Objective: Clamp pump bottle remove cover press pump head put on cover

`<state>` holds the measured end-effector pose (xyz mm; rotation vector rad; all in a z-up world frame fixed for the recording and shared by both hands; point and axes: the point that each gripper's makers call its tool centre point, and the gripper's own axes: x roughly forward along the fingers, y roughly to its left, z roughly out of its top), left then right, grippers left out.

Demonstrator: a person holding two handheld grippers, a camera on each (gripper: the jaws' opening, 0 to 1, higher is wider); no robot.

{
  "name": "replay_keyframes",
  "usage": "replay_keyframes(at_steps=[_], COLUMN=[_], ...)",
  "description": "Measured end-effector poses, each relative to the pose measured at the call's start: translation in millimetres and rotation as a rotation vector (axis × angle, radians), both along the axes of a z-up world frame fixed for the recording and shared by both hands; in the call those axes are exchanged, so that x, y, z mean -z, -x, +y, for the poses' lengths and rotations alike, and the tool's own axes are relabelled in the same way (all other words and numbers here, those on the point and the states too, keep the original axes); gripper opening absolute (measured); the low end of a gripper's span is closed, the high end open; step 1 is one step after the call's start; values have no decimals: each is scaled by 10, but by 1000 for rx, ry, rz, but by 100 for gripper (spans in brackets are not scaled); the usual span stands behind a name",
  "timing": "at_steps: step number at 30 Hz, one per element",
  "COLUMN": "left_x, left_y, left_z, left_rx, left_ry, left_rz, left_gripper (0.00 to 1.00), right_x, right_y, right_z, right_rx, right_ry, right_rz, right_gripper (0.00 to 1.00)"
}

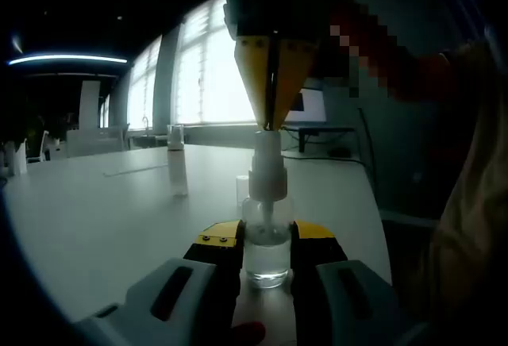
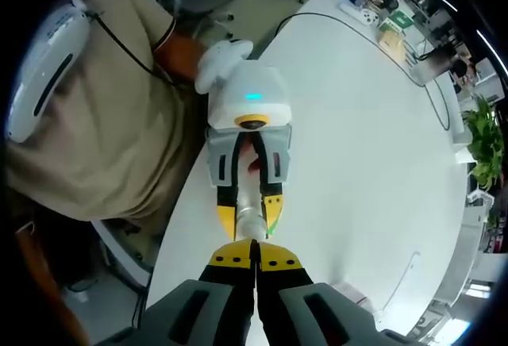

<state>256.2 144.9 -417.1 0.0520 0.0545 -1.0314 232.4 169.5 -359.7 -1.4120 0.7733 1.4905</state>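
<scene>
camera placement and shared coverage

the left gripper view sits low, near the white table (image 1: 95,227), facing level across it toward the windows (image 1: 210,68), very close to the pump bottle (image 1: 266,227). the right gripper view looks steeply down from directly above the pump bottle (image 2: 252,221), at close range, over the table (image 2: 373,163). both views share the bottle, the table and the opposite gripper.

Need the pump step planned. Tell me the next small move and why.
Probably press straight down. The left gripper clamps the bottle upright on the table. The cover stands apart behind it. The shut right gripper sits at the top of the pump head.
</scene>
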Motion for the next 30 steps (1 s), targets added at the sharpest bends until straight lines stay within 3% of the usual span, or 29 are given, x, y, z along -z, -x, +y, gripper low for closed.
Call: replay_keyframes(at_steps=[19, 21, 30], left_x=[-1, 1, -2], left_y=[6, 2, 11], left_z=[-6, -4, -11], left_rx=[1, 0, 0], left_ry=[1, 0, 0], left_rz=[1, 1, 1], left_gripper=[14, 14, 14], right_x=[4, 51, 80], right_y=[-3, -10, 2], right_z=[-5, -14, -10], right_rx=[19, 65, 47], right_ry=[-8, -3, 40], right_rz=[17, 29, 25], right_gripper=[0, 0, 0])
